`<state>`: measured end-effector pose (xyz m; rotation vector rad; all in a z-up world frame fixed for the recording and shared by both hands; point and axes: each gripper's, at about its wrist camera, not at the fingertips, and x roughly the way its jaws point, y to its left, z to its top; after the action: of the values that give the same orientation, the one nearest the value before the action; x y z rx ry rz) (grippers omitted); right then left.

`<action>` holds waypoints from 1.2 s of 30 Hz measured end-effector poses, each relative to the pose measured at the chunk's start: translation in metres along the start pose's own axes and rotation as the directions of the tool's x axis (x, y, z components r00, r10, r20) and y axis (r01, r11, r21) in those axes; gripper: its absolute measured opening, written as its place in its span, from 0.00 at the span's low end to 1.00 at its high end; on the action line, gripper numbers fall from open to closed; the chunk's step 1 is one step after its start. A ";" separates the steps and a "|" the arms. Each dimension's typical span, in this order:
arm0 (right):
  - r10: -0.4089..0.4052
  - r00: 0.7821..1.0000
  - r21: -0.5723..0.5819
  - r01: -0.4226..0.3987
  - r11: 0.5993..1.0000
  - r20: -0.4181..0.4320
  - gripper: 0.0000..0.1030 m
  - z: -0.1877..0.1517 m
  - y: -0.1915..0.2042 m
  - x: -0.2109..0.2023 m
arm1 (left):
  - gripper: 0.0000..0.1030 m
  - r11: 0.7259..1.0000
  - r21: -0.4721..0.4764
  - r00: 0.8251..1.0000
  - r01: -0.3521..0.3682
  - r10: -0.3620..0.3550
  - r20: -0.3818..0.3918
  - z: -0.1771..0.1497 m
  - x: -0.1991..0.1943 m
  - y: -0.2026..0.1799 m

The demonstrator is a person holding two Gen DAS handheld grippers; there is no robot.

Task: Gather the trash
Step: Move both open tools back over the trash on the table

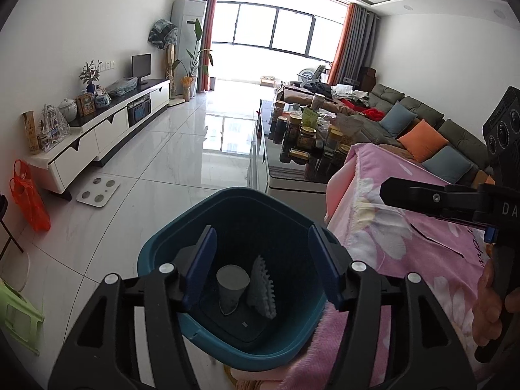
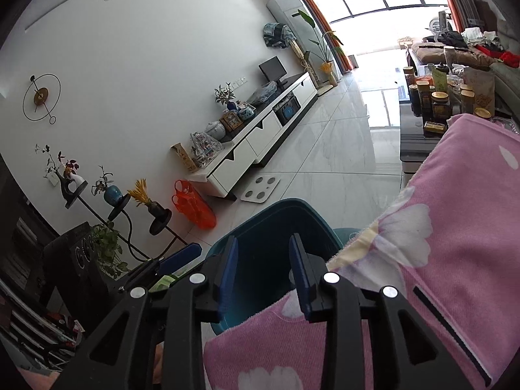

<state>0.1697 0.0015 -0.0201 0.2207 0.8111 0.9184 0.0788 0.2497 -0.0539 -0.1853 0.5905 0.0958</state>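
Beside pink blanket, teal bin holding paper cup, left gripper wide, right gripper narrower, both empty.

A glossy, smooth teal plastic bin is seen on polished, mirror-like floor tiles. A fuzzy pink cloth blanket and matt black gripper arms with blue pads are shown.
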 end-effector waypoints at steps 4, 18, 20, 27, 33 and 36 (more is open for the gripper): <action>-0.044 0.996 -0.042 0.047 0.998 0.074 0.42 -0.010 -0.003 -0.053 | 0.66 0.991 0.080 0.993 0.104 -0.108 0.043 0.000 -0.023 -0.036; -0.360 0.897 0.078 0.352 0.933 0.255 0.45 -0.094 -0.054 -0.233 | 0.68 0.760 0.337 0.830 0.556 -0.532 -0.169 -0.055 -0.045 -0.226; -0.410 0.873 0.124 0.391 0.912 0.265 0.47 -0.107 -0.066 -0.257 | 0.68 0.726 0.358 0.808 0.587 -0.554 -0.202 -0.063 -0.047 -0.247; -0.585 0.769 0.284 0.519 0.806 0.256 0.54 -0.154 -0.111 -0.329 | 0.69 0.657 0.392 0.765 0.643 -0.577 -0.287 -0.081 -0.038 -0.294; -0.601 0.767 0.372 0.503 0.780 0.224 0.58 -0.186 -0.145 -0.359 | 0.66 0.659 0.388 0.765 0.644 -0.545 -0.343 -0.083 -0.024 -0.314; -0.565 0.798 0.385 0.463 0.798 0.211 0.58 -0.196 -0.156 -0.360 | 0.61 0.663 0.386 0.766 0.641 -0.525 -0.370 -0.084 -0.016 -0.321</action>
<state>0.0056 -0.4042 -0.0424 0.3901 0.6621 0.2091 0.0658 -0.0820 -0.0667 0.1257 0.7410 -0.7291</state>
